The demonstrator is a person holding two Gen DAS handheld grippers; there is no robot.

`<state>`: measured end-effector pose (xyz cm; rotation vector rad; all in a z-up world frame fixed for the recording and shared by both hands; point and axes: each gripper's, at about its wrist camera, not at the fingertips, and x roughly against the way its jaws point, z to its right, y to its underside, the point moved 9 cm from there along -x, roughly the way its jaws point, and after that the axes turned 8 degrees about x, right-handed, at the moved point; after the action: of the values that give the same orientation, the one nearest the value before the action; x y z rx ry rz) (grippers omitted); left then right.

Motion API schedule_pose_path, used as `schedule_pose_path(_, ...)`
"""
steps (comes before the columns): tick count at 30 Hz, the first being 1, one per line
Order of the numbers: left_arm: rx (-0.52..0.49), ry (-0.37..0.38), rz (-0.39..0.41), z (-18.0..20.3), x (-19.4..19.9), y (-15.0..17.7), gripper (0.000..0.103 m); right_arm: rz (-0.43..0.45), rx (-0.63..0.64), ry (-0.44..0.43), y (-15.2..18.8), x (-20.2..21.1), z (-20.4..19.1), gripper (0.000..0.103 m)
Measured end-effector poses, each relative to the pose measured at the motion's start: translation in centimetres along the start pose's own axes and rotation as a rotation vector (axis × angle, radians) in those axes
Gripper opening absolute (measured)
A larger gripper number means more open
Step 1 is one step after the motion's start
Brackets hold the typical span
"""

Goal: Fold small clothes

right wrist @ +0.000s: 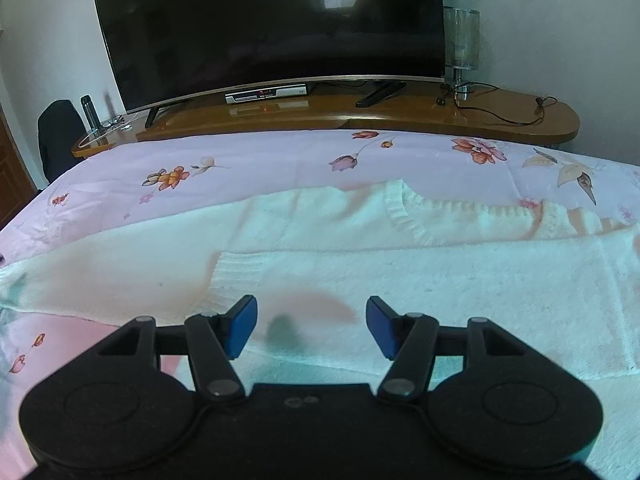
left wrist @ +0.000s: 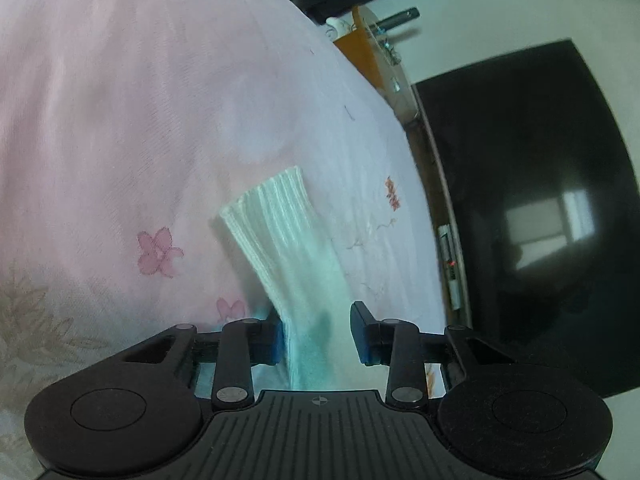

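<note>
1. Left gripper (left wrist: 316, 336): jaws spread, with the white knitted sleeve (left wrist: 280, 240) running between them. The sleeve touches the inner pad of the viewer's-left finger; the other finger stands apart from the fabric. No pinch is made on the cloth.
2. Sleeve, left wrist view: it extends forward from the jaws across the bedspread (left wrist: 120, 120) and ends in a ribbed cuff (left wrist: 268, 196) that lies flat on the sheet.
3. Right gripper (right wrist: 312, 328): jaws spread wide, blue pads (right wrist: 244, 326) facing each other, nothing between them. It hangs just above the white sweater (right wrist: 440, 280); a small dark shadow sits on the knit between the fingers.
4. Sweater, right wrist view: it is spread across the bed, with its ribbed V-neck (right wrist: 404, 208) toward the far side. A second ribbed cuff (right wrist: 236, 276) lies folded onto the body just ahead of the viewer's-left finger. One sleeve trails off toward the viewer's left edge.
5. Bedspread: pale pink with printed flowers; it bears the whole garment.
6. Beyond the bed stands a wooden shelf (right wrist: 520, 120). On it: a large dark television (right wrist: 272, 24), a silver set-top box (right wrist: 268, 94) beneath the screen, a glass lamp (right wrist: 462, 44), a loose black cable (right wrist: 504, 112) and a dark bottle (right wrist: 90, 112).
7. A dark chair back (right wrist: 58, 136) stands at the shelf's viewer's-left end.
</note>
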<state>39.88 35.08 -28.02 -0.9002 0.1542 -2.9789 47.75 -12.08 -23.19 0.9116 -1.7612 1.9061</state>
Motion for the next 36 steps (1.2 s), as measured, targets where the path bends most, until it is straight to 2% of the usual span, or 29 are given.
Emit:
schedule_pose_path(1,-0.003,0.008,0.006,0.1,0.0,0.0,0.03,-0.001,-0.001,0.0,0.1,0.0,0.0,0.06)
schedule_pose_path(2,-0.014,0.001,0.015,0.2,0.0,0.0,0.004,-0.002,-0.001,0.002,0.1,0.0,0.1,0.06)
schedule_pose_path(4,-0.022,0.005,0.012,0.4,-0.1,0.1,0.003,-0.003,0.0,0.006,0.2,0.1,0.3,0.06)
schedule_pose_path(6,-0.086,0.003,0.019,1.7,0.0,0.5,0.003,-0.003,0.0,0.01,0.2,0.1,0.4,0.059)
schedule_pose_path(9,-0.24,0.076,0.01,5.7,1.5,2.2,0.003,0.002,-0.003,0.02,0.2,0.1,0.8,0.058)
schedule_pose_path(12,-0.369,0.151,-0.057,10.0,1.8,5.9,0.003,0.01,-0.012,0.035,0.1,0.2,1.3,0.058)
schedule_pose_path(14,-0.454,0.208,-0.135,12.8,1.8,10.1,0.003,0.001,-0.016,0.042,0.4,0.0,1.5,0.058)
schedule_pose_path(16,-0.538,0.254,-0.242,15.1,1.2,15.9,0.003,-0.028,-0.013,0.043,1.0,-0.4,1.8,0.057)
schedule_pose_path(21,-0.689,0.31,-0.504,17.1,-0.3,31.3,0.003,0.003,-0.065,0.033,1.1,1.3,4.0,0.054)
schedule_pose_path(24,-0.77,0.272,-0.629,15.9,-1.4,39.6,0.003,0.026,-0.091,0.05,1.4,3.2,6.7,0.054)
schedule_pose_path(25,-0.805,0.239,-0.682,15.1,-1.9,42.4,0.003,0.029,-0.101,0.058,1.6,3.9,7.9,0.055)
schedule_pose_path(27,-0.875,0.148,-0.738,13.5,-2.5,45.5,0.003,0.028,-0.12,0.069,2.3,4.8,9.8,0.055)
schedule_pose_path(29,-0.867,0.083,-0.787,12.7,-2.5,46.8,0.003,0.014,-0.154,0.055,3.2,5.4,11.5,0.055)
schedule_pose_path(31,-0.844,0.114,-0.781,13.2,-1.4,46.7,0.003,0.013,-0.19,0.03,4.0,5.9,12.6,0.055)
schedule_pose_path(34,-0.878,0.16,-0.745,14.8,0.4,45.8,0.004,0.005,-0.221,-0.018,4.5,6.1,12.9,0.056)
schedule_pose_path(35,-0.896,0.16,-0.715,15.2,0.6,44.8,0.013,0.004,-0.227,-0.033,4.5,6.0,12.7,0.056)
schedule_pose_path(36,-0.903,0.154,-0.682,15.4,0.6,43.7,0.043,0.004,-0.23,-0.045,4.4,6.0,12.5,0.056)
